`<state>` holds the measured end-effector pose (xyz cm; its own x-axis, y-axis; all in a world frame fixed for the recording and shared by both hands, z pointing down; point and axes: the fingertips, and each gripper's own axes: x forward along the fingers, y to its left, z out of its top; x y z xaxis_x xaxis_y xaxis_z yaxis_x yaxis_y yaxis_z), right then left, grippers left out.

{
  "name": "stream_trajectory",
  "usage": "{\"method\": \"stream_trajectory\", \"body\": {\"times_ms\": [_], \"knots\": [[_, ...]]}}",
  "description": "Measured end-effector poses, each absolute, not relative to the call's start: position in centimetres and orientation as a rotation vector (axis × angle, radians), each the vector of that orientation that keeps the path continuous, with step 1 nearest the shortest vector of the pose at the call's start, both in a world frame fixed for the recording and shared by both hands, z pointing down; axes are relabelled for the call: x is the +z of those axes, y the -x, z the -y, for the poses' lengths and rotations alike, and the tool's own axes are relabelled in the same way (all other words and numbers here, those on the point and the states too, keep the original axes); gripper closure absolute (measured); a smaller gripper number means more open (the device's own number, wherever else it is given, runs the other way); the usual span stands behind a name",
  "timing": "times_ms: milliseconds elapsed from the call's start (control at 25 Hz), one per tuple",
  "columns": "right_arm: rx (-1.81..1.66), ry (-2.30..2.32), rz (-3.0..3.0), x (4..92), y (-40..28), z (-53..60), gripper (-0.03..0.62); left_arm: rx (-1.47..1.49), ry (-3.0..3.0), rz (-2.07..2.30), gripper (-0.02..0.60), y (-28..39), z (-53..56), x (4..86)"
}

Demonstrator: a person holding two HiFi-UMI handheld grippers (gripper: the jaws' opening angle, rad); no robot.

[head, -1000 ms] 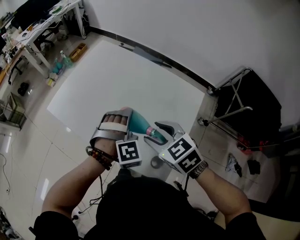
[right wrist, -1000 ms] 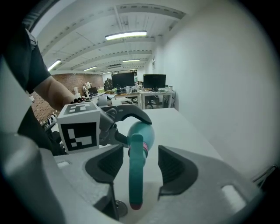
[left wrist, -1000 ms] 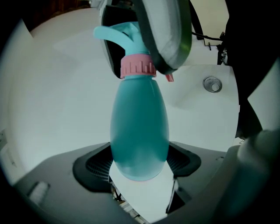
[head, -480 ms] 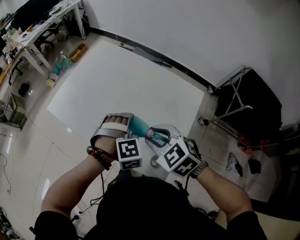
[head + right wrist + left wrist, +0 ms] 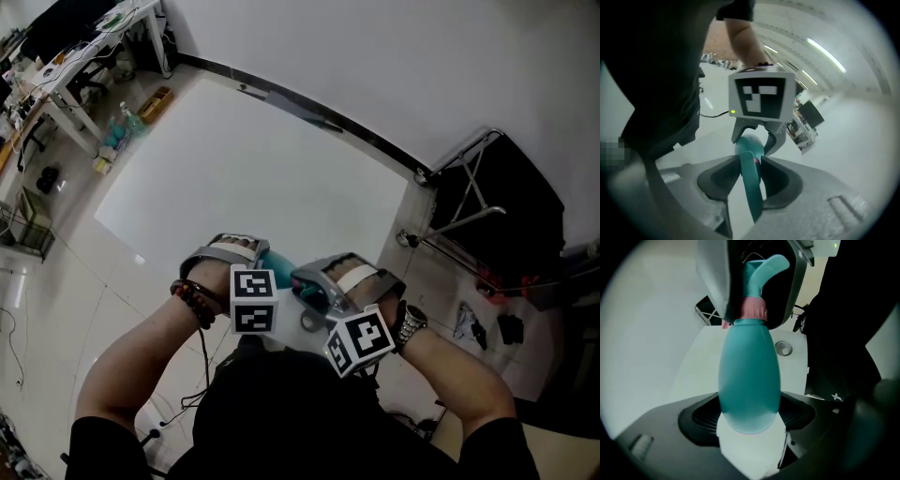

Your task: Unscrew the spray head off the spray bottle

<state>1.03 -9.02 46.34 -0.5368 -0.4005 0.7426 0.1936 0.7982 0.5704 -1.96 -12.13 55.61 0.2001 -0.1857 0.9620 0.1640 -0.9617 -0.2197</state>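
A person stands at the near corner of a large white worktop [image 5: 234, 159] and holds both tools close to the chest, above that corner. Between the tools is a teal spray bottle [image 5: 750, 376], held in the air and touching no surface.

The left tool [image 5: 749, 417] has its jaws spread wide around the fat lower body of the bottle, one dark pad pressing on each side, so it grips the bottle firmly. In the left gripper view the bottle points away from the camera, with a pink collar [image 5: 753, 309] at its neck and the teal spray head [image 5: 761, 270] beyond that.

The right tool [image 5: 752, 176] comes in from the opposite end. Its jaws have just been closing, and now they clamp the narrow spray head between their pads, about half open.

In the head view only a sliver of teal shows between the two tools, whose marker cubes face up. A small round metal piece [image 5: 783, 348] lies on the worktop below the bottle. The person wears a bead bracelet [image 5: 192, 300] on the left wrist and a watch [image 5: 410, 323] on the right. A black folding stand [image 5: 487, 197] sits on the floor to the right of the worktop.
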Motion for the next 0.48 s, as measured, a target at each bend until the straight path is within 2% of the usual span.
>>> {"method": "stream_trajectory", "body": {"times_ms": [240, 480], "knots": [[-1.201, 0.006, 1.802, 46.5, -0.9, 7.2, 0.468, -1.838, 2.255, 0.127, 0.176, 1.7, 10.3, 55.9], [-1.313, 0.023, 1.748, 46.6, -1.2, 7.0, 0.468, -1.822, 2.271, 0.115, 0.178, 1.5, 10.4, 55.7]]}}
